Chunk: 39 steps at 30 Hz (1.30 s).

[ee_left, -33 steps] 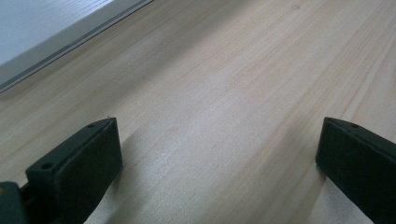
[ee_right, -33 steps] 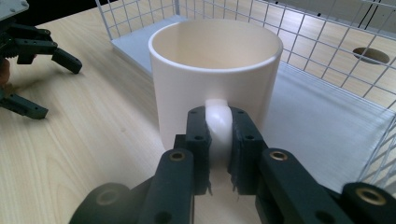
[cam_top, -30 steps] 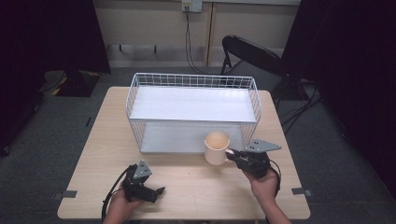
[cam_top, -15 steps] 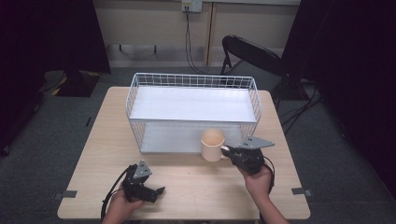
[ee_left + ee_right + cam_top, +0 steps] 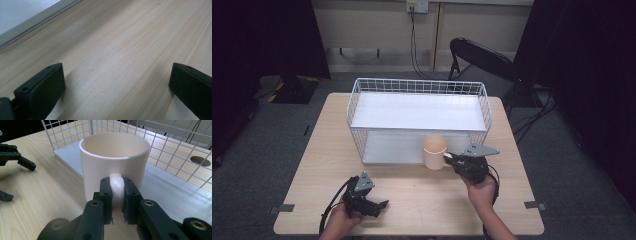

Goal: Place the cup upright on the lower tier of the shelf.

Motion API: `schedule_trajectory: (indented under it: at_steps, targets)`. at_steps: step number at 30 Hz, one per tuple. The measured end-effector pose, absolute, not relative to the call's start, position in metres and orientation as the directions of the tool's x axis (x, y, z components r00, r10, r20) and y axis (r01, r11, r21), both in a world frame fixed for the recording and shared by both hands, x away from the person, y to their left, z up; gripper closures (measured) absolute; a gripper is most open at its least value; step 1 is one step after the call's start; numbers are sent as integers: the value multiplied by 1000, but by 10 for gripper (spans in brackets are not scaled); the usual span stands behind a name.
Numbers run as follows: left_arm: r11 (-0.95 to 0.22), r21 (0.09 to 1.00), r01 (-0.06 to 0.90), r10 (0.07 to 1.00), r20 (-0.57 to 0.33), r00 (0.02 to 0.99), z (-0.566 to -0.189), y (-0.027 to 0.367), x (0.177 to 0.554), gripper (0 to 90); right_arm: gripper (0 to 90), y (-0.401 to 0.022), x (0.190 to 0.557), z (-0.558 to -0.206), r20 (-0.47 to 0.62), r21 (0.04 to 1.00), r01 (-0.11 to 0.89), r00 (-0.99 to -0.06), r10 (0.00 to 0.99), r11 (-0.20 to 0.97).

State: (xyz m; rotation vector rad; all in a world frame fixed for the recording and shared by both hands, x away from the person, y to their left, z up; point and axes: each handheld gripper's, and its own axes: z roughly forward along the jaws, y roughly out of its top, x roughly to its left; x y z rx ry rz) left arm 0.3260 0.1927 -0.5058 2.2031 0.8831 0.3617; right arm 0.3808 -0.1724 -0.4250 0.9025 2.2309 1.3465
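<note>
Evidently the right gripper (image 5: 117, 202) clamps the mug's (image 5: 113, 162) handle by the wire rack (image 5: 419, 117); shelving likely follows; left gripper (image 5: 373, 205) idles, jaws apart.

light wood table (image 5: 312, 150) on grey carpet. a white wire shelf rack (image 5: 417, 120) sits on its far half, and a cream mug (image 5: 435, 152) is at the rack's front edge, whether it's touching the tabletop i can't tell.
</note>
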Motion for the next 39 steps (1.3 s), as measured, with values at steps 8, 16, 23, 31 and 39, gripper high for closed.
schedule_trajectory:
  at_steps: [8,16,23,31,39]
  targets:
    - [-503,716,485,688,-8,725,-506,193,326,0,803,-170,385,-427,8,886,333,-707,708,323]
    - [-502,715,486,688,-9,725,-506,193,326,0,803,-168,389,-428,6,893,332,-684,729,304]
    - [-503,715,485,688,-8,725,-506,193,326,0,803,-168,394,-432,3,893,337,-665,747,297]
    - [-503,715,485,688,-8,726,-506,193,326,0,802,-164,397,-440,-8,896,332,-652,758,295]
    - [-502,716,486,689,-9,725,-506,193,326,0,802,-156,400,-444,-22,901,317,-647,762,295]
